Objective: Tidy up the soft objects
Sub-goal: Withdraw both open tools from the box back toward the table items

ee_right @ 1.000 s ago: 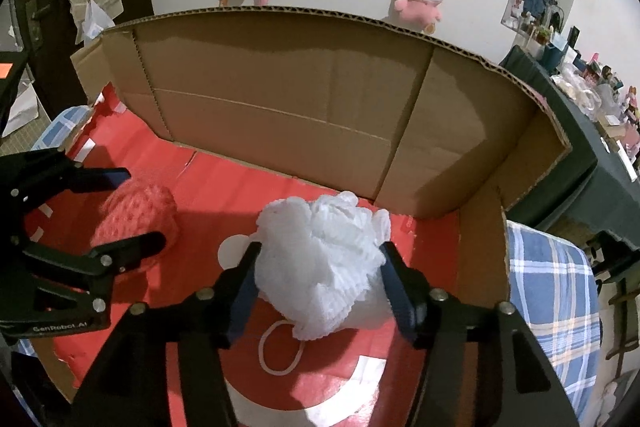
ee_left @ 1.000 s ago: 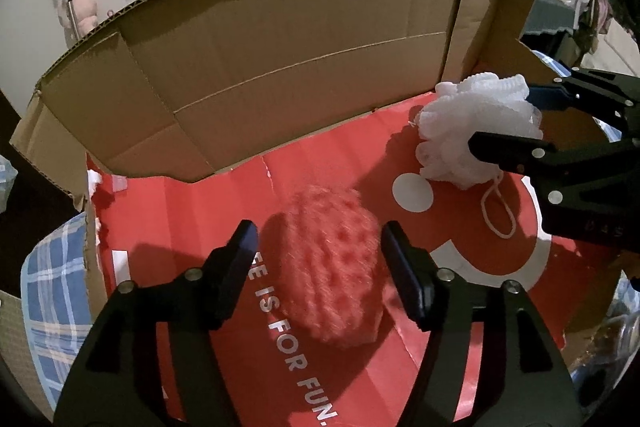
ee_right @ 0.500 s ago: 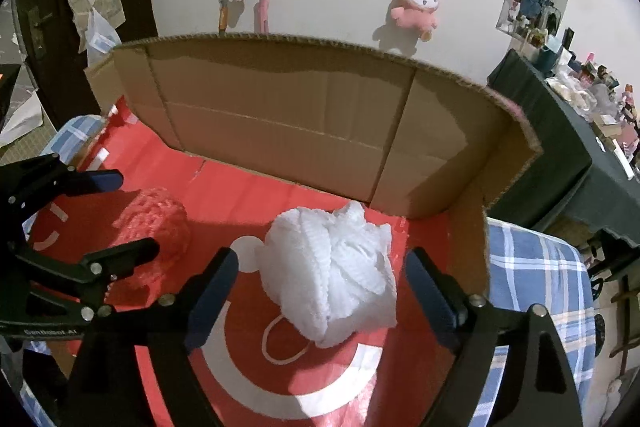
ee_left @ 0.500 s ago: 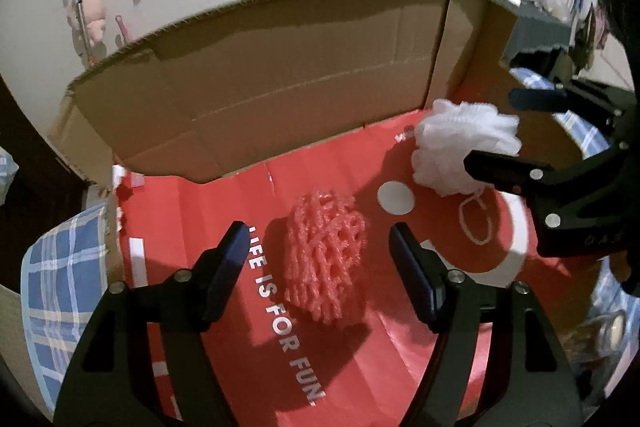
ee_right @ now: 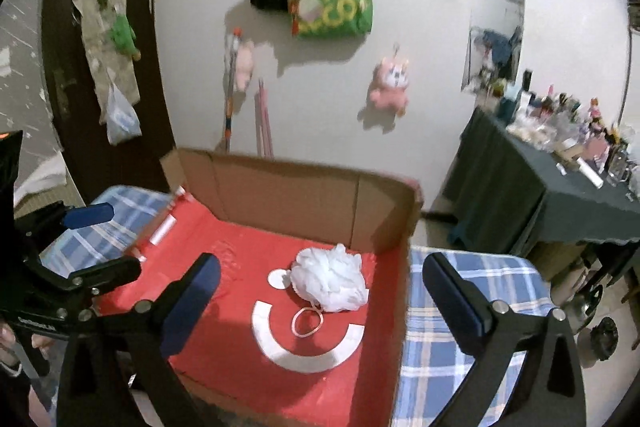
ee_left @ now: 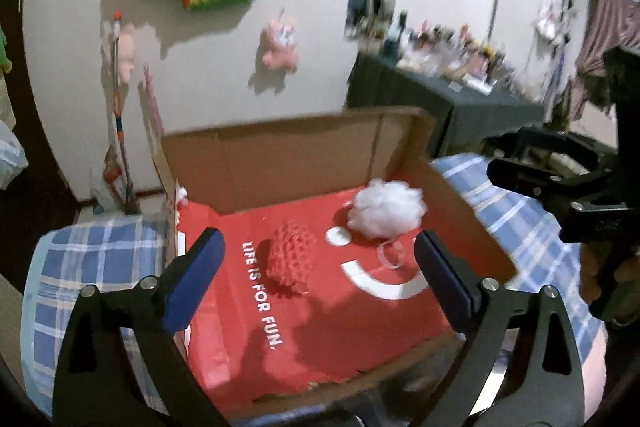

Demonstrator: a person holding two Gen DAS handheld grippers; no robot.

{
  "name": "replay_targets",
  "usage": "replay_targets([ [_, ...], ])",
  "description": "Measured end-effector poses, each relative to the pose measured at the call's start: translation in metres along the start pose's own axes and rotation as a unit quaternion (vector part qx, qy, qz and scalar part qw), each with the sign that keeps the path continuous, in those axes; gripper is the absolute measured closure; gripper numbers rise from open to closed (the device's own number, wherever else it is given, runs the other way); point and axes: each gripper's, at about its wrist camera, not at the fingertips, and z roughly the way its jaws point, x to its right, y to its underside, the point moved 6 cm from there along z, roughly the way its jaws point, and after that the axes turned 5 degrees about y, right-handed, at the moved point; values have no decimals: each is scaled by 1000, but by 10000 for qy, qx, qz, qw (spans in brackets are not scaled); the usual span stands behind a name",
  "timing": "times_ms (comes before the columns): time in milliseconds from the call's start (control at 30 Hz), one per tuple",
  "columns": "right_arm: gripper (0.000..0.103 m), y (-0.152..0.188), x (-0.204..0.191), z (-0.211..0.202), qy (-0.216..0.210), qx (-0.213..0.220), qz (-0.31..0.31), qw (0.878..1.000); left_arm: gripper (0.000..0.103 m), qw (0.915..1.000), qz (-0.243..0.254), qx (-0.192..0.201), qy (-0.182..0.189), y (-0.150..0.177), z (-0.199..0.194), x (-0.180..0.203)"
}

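A red mesh puff (ee_left: 291,258) and a white mesh puff (ee_left: 385,212) lie apart on the red floor of an open cardboard box (ee_left: 288,155). The white puff (ee_right: 330,279) with its cord loop also shows in the right wrist view; the red one is hidden there behind my finger. My left gripper (ee_left: 318,275) is open and empty, raised above the box's near side. My right gripper (ee_right: 320,295) is open and empty, also raised and pulled back from the box (ee_right: 304,187).
The box sits on a blue plaid bedspread (ee_right: 472,311). A dark-clothed table (ee_right: 532,187) crowded with bottles stands at the right. Plush toys (ee_right: 390,87) and a green bag (ee_right: 338,3) hang on the white wall behind. A dark door (ee_right: 96,67) is at the left.
Both grippers opened wide, letting go of the puffs, and pulled up and back out of the box. The two puffs stay lying on the box floor.
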Motion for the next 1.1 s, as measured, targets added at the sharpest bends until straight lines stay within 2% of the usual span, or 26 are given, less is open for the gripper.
replay_targets([
  [200, 0, 12, 1, -74, 4, 666, 162, 9976, 3, 9976, 149, 665, 156, 10, -68, 33],
  [567, 0, 63, -16, -186, 143, 1686, 226, 9853, 0, 9831, 352, 1784, -198, 52, -162, 75],
  [833, 0, 121, -31, -227, 566, 1960, 211, 9787, 0, 9776, 449, 2038, -275, 96, -189, 98],
  [1100, 0, 178, -37, -246, 1001, 2117, 330, 9716, 0, 9745, 444, 2176, -332, 143, -199, 119],
])
